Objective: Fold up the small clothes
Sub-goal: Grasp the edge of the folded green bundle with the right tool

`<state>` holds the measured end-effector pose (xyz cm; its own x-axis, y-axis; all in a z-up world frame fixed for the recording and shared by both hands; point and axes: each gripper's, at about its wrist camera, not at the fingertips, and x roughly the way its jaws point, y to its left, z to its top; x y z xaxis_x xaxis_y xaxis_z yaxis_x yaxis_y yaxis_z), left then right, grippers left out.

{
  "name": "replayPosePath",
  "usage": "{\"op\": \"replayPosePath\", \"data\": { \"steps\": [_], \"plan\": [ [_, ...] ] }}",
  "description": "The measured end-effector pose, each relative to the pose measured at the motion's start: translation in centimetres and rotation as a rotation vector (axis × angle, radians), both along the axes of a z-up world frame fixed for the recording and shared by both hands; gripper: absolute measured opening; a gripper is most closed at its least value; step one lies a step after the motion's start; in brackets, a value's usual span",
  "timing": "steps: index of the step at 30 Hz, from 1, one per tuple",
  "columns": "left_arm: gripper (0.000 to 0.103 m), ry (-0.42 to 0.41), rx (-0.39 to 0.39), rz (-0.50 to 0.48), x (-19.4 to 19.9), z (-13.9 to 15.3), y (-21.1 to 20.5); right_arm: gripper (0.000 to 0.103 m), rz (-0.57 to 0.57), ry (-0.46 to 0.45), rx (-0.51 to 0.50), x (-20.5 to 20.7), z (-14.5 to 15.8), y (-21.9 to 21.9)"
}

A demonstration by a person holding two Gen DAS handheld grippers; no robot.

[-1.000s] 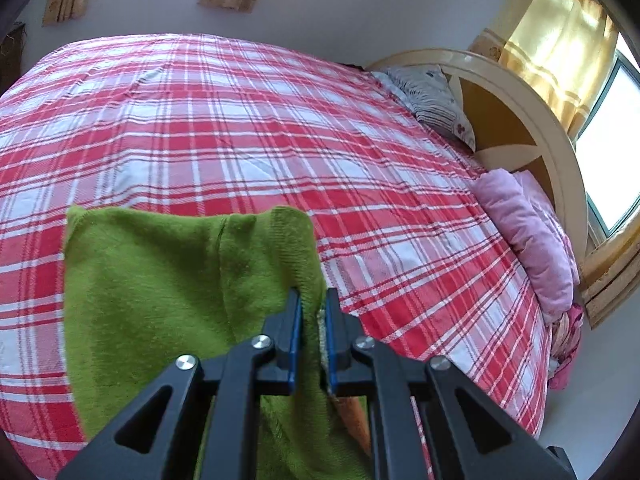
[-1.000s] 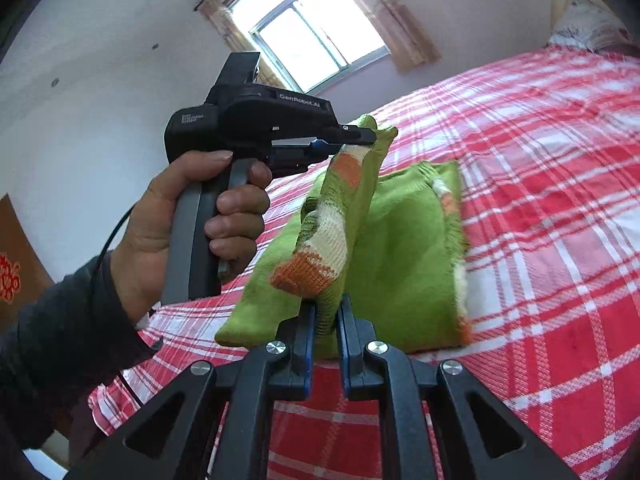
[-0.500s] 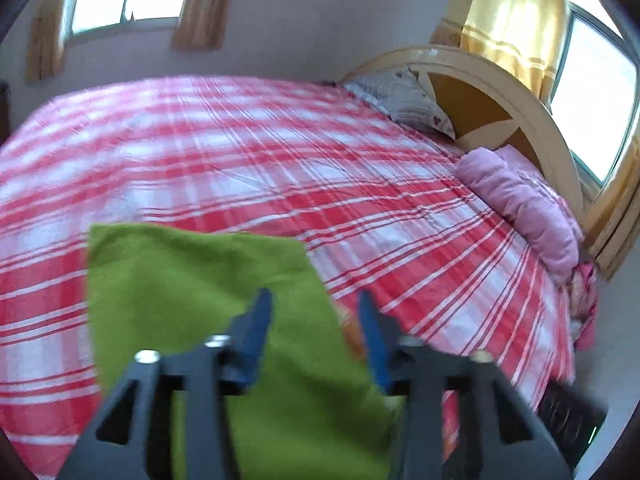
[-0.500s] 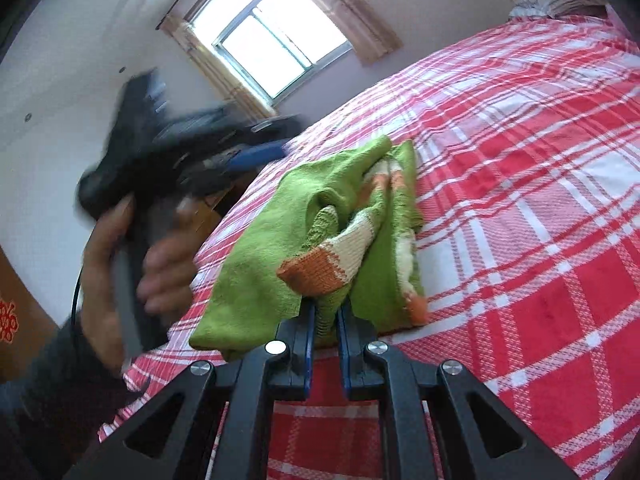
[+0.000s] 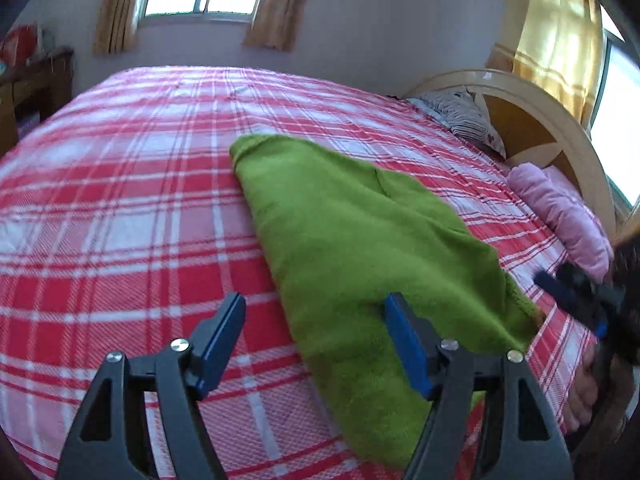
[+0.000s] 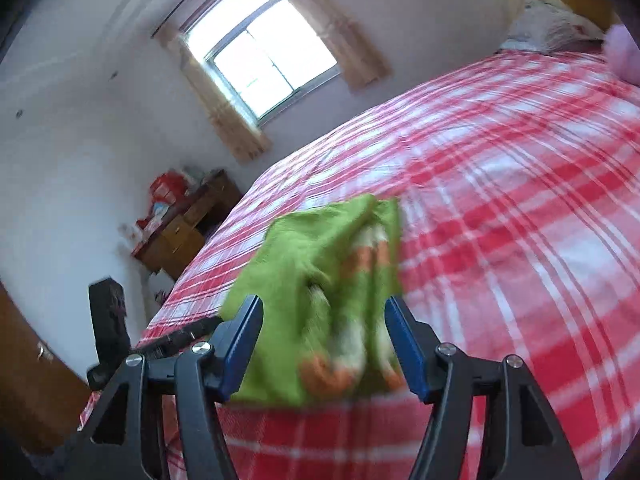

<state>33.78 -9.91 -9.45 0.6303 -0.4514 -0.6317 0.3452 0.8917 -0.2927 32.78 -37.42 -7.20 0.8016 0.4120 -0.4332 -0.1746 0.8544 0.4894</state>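
A small green knitted garment (image 5: pixel 360 240) with orange and white stripes lies folded on the red plaid bed cover (image 5: pixel 120 220). In the right wrist view the garment (image 6: pixel 320 280) lies near the bed's near edge, its striped part facing me. My left gripper (image 5: pixel 316 344) is open and empty, just above the garment's near left edge. My right gripper (image 6: pixel 324 348) is open and empty, right in front of the garment. The right gripper also shows blurred at the right edge of the left wrist view (image 5: pixel 580 296).
A pink rolled blanket (image 5: pixel 560 216) and a patterned pillow (image 5: pixel 464 116) lie by the curved wooden headboard (image 5: pixel 552 120). A wooden dresser (image 6: pixel 188 224) stands by the wall under the window. The left gripper's body (image 6: pixel 108 320) is beside the bed's edge.
Both grippers let go of the green garment and opened. The garment dropped flat onto the bed. Both grippers pulled back from it.
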Motion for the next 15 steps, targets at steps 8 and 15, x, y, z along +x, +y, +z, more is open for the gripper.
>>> {"op": "replayPosePath", "data": {
  "steps": [8,15],
  "plan": [
    [0.094,-0.007,-0.003,-0.047,-0.9,-1.2,-0.9,0.057,0.081,0.213,-0.074,10.6,-0.6,2.0],
    [0.096,0.044,-0.035,-0.105,-0.8,-2.0,-1.0,0.011,0.098,0.192,-0.111,11.5,-1.3,2.9]
  ]
}}
